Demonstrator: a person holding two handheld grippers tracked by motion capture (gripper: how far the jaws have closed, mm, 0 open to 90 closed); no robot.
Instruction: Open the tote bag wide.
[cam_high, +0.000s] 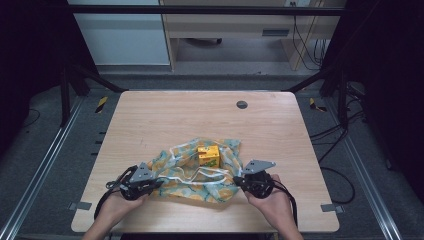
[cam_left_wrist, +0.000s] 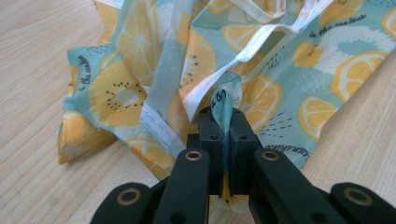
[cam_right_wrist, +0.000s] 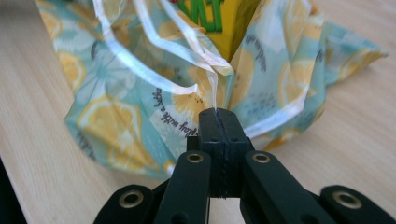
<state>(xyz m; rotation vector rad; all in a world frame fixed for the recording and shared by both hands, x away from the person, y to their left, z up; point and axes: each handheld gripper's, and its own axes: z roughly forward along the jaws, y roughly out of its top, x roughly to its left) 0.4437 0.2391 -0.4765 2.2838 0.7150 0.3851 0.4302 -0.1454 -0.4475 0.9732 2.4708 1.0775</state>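
A lemon-print fabric bag (cam_high: 200, 172) with white straps lies crumpled on the wooden table (cam_high: 200, 115), near its front edge. A yellow box (cam_high: 208, 155) stands in the bag's folds. My left gripper (cam_high: 159, 183) is at the bag's left edge, shut on a fold of the fabric (cam_left_wrist: 223, 105) that sticks up between its pads. My right gripper (cam_high: 239, 181) is at the bag's right side, shut on a thin white strap (cam_right_wrist: 214, 91). In the right gripper view the yellow box (cam_right_wrist: 229, 23) rises behind the fabric.
A round dark grommet (cam_high: 242, 104) sits in the table's far part. Bare wood surrounds the bag on the far, left and right sides. Black frame bars and cables stand around the table on the floor.
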